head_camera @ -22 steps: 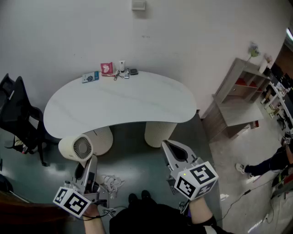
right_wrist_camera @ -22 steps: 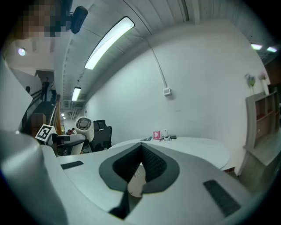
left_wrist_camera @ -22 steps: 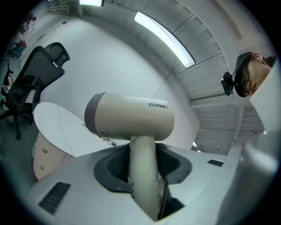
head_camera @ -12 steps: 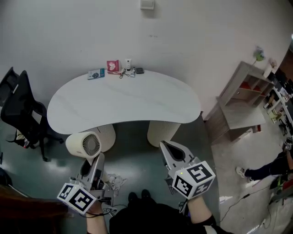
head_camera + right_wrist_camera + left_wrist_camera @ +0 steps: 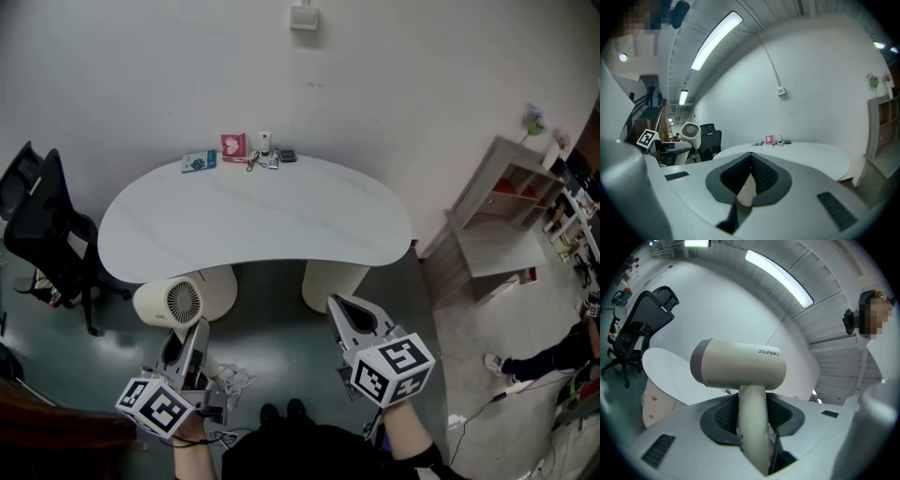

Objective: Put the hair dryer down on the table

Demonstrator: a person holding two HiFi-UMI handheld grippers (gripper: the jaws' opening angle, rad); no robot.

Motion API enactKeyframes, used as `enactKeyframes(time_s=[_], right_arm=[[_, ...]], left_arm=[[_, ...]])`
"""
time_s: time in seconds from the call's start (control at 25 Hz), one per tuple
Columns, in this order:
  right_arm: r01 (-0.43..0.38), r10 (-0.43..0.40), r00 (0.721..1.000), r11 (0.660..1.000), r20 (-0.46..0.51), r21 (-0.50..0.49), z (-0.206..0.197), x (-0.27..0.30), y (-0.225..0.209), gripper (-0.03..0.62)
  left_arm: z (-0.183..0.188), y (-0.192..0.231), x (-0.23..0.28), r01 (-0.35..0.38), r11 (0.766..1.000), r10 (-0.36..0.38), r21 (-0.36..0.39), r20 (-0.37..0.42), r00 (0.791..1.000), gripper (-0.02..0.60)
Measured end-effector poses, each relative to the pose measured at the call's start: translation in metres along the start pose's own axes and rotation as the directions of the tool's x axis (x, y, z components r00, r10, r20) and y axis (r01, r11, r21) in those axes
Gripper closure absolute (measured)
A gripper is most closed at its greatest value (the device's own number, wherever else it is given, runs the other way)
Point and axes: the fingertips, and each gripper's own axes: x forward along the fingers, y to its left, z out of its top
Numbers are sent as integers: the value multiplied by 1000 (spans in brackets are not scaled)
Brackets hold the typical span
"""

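A cream hair dryer [image 5: 173,302] with a round rear grille is held up by its handle in my left gripper [image 5: 192,330], in front of the near edge of the white kidney-shaped table [image 5: 253,216]. In the left gripper view the dryer [image 5: 738,364] stands upright with its barrel crosswise, and the left gripper [image 5: 752,411] is shut on the handle, its dark pads on either side. My right gripper [image 5: 336,305] hangs to the right, short of the table, with its jaws together and nothing in them. It [image 5: 751,157] faces the table [image 5: 806,154].
Several small items [image 5: 248,148] lie at the table's far edge by the wall. A black office chair [image 5: 42,225] stands at the left, a wooden shelf unit [image 5: 497,206] at the right. A white cable [image 5: 230,380] lies on the floor near my feet. A person's leg [image 5: 553,352] shows at the far right.
My left gripper has carried the hair dryer slightly to the right, closer to the table's left pedestal. The right gripper has hardly moved.
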Motion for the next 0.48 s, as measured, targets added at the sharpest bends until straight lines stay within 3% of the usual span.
enactKeyframes(time_s=[0.48], right_arm=[[35, -35, 999, 999, -9, 9, 11, 18, -49, 592]], left_arm=[[4, 3, 38, -50, 998, 49, 37, 16, 999, 422]])
